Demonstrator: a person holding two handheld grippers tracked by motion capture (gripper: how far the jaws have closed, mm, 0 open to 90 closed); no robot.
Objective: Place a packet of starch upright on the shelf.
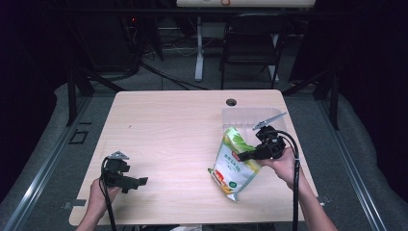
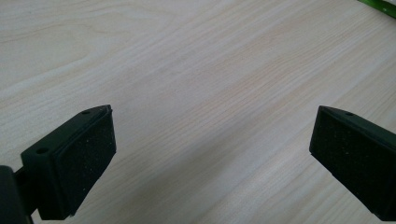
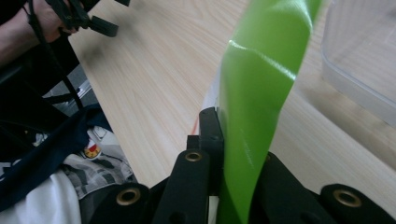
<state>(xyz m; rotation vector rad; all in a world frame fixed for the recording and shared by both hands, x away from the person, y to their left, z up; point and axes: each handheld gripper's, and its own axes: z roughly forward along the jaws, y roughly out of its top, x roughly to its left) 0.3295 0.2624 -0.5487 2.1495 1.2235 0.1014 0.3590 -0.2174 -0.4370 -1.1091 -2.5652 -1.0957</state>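
Wood table (image 1: 173,134): R tool (image 1: 246,155) clamps green snack bag (image 1: 233,166), print unreadable; L tool (image 1: 139,182) released.

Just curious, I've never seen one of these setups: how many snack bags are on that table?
1. The green snack bag stands right of the table's middle, pinched in the right gripper, beside a clear plastic box. No others show.

Bag (image 1: 234,163) just before container (image 1: 240,117), table's (image 1: 168,130) right side.
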